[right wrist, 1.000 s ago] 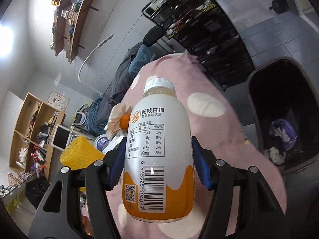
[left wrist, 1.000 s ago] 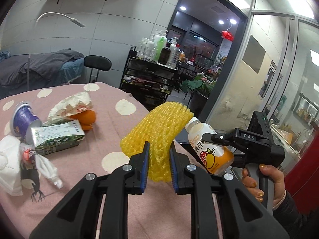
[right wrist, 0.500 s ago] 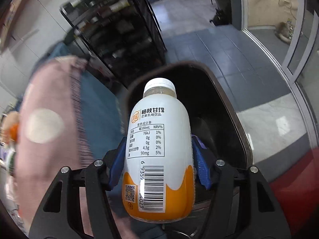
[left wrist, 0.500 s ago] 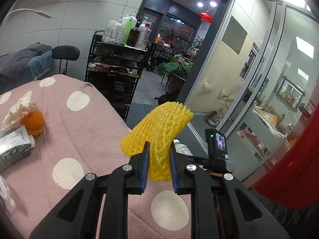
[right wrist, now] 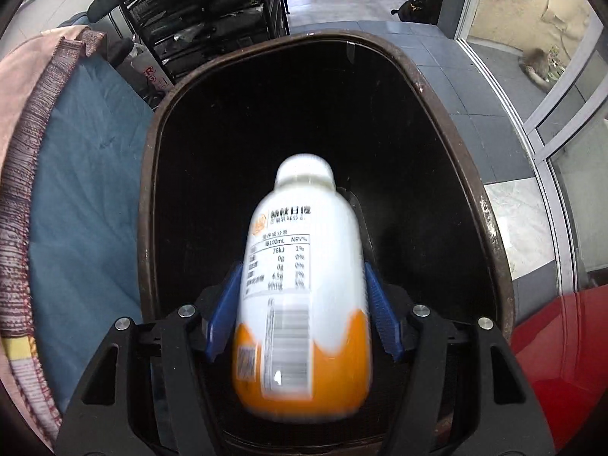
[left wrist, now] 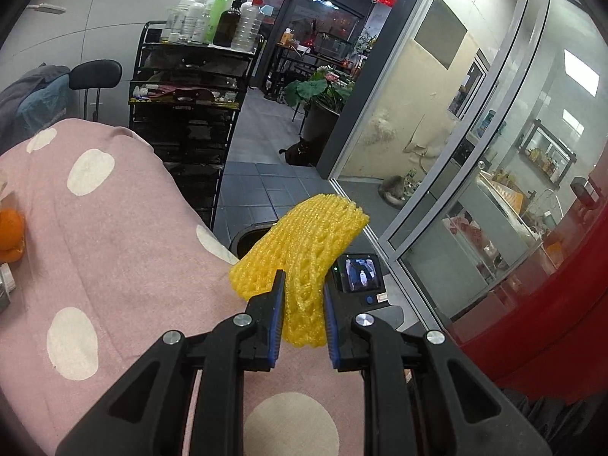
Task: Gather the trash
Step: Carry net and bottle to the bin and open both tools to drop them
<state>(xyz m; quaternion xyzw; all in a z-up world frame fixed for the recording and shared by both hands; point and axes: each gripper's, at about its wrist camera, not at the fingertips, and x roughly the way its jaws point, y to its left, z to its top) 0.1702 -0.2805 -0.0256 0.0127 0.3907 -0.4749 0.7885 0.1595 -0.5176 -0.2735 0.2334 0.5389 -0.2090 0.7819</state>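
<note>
While the right gripper (right wrist: pixel 302 304) points down into the dark bin (right wrist: pixel 490 228) that fills the middle of its frame, its fingers are opening; the blurred white-and-orange bottle (right wrist: pixel 304 296) sits between the blue pads with a gap on each side. In the left view, the left gripper (left wrist: pixel 303 315) has its fingers narrow, pinching the yellow foam net (left wrist: pixel 304 250) at centre frame, above the pink dotted bench (left wrist: pixel 114 247) edge.
</note>
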